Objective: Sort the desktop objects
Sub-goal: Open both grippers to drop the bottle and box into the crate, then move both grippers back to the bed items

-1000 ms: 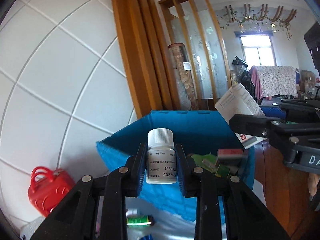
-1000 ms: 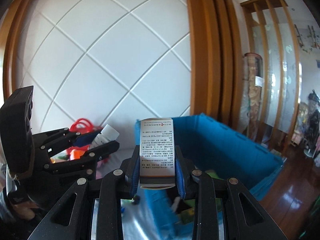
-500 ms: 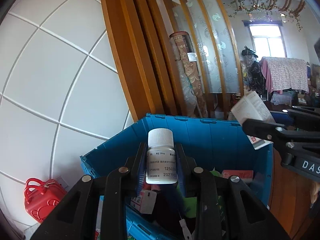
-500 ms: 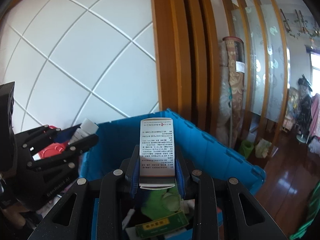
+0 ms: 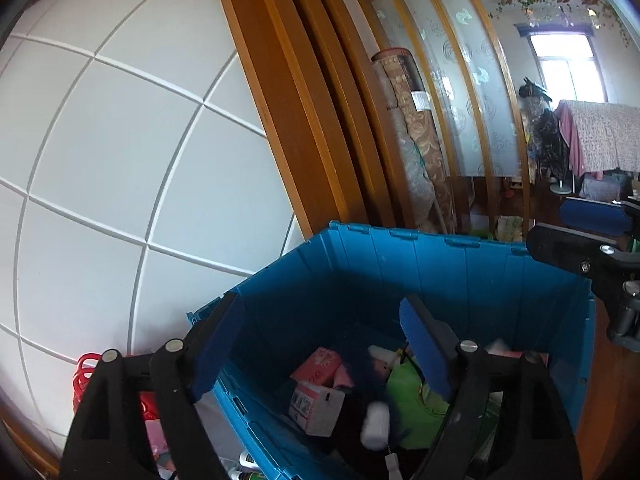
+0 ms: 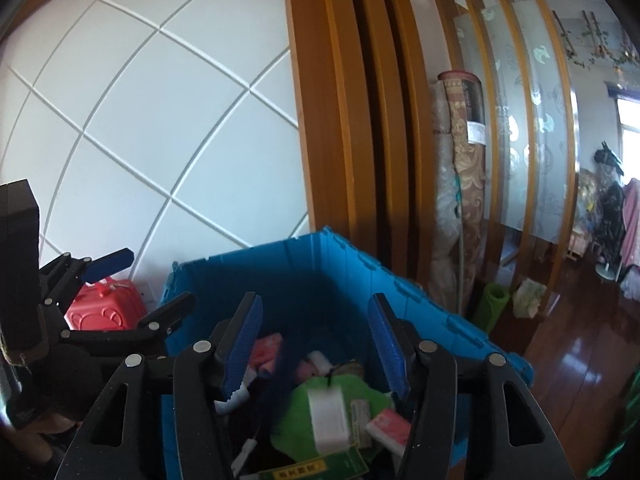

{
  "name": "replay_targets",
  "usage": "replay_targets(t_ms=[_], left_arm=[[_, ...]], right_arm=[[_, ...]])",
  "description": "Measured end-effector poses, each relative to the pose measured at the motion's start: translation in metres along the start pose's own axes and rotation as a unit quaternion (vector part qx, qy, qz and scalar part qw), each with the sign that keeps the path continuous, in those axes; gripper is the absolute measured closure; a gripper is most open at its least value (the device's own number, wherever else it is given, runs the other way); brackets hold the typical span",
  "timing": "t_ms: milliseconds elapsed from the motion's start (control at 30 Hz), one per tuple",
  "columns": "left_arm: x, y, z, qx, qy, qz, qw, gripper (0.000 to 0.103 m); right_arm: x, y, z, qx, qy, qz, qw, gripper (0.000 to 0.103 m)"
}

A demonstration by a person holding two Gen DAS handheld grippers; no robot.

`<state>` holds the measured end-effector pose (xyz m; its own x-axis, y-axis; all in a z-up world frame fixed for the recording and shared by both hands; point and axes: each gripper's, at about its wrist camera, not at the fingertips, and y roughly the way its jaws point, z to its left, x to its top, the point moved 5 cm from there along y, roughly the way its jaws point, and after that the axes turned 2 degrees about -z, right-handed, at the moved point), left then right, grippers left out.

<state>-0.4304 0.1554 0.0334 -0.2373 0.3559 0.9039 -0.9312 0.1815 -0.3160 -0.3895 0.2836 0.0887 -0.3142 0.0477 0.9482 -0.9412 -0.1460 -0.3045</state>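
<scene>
I am holding both grippers over the blue bin (image 5: 460, 280), which is standing against the white panelled wall (image 5: 100, 160) with a red bag (image 6: 106, 310) on its far left side. The bin is already holding a green pouch (image 6: 320, 392), pink packets (image 5: 320, 364) and small cartons (image 5: 316, 402).

My left gripper (image 5: 320, 352) is spread wide, its jaws having just been opening, and nothing is sitting between the pads. The white bottle (image 5: 376, 424) is appearing blurred below it, inside the bin near the cartons; I judge it is dropping or has just landed.

My right gripper (image 6: 316, 344) is also released, its jaws having just been opening, with nothing between them. The white box (image 6: 328, 416) is showing blurred over the green pouch, inside the bin.

Risks from here:
- The bottle is round and could be rolling under looser packets, or bouncing off the cartons.
- The two grippers are working close together; pulling back carelessly could be knocking one against the other or catching the bin rim.
- The pads could be snagging a tag cord while I am withdrawing.
</scene>
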Motion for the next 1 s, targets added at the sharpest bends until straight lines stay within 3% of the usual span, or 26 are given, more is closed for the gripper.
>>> replay_targets(t_ms=[500, 1000], left_arm=[[-0.010, -0.020, 0.008, 0.018, -0.007, 0.002, 0.9998, 0.021], [-0.055, -0.073, 0.036, 0.058, -0.025, 0.004, 0.9980, 0.021]], right_arm=[[-0.001, -0.033, 0.011, 0.030, 0.001, -0.023, 0.999, 0.047], [-0.029, -0.064, 0.047, 0.072, -0.022, -0.018, 0.997, 0.042]])
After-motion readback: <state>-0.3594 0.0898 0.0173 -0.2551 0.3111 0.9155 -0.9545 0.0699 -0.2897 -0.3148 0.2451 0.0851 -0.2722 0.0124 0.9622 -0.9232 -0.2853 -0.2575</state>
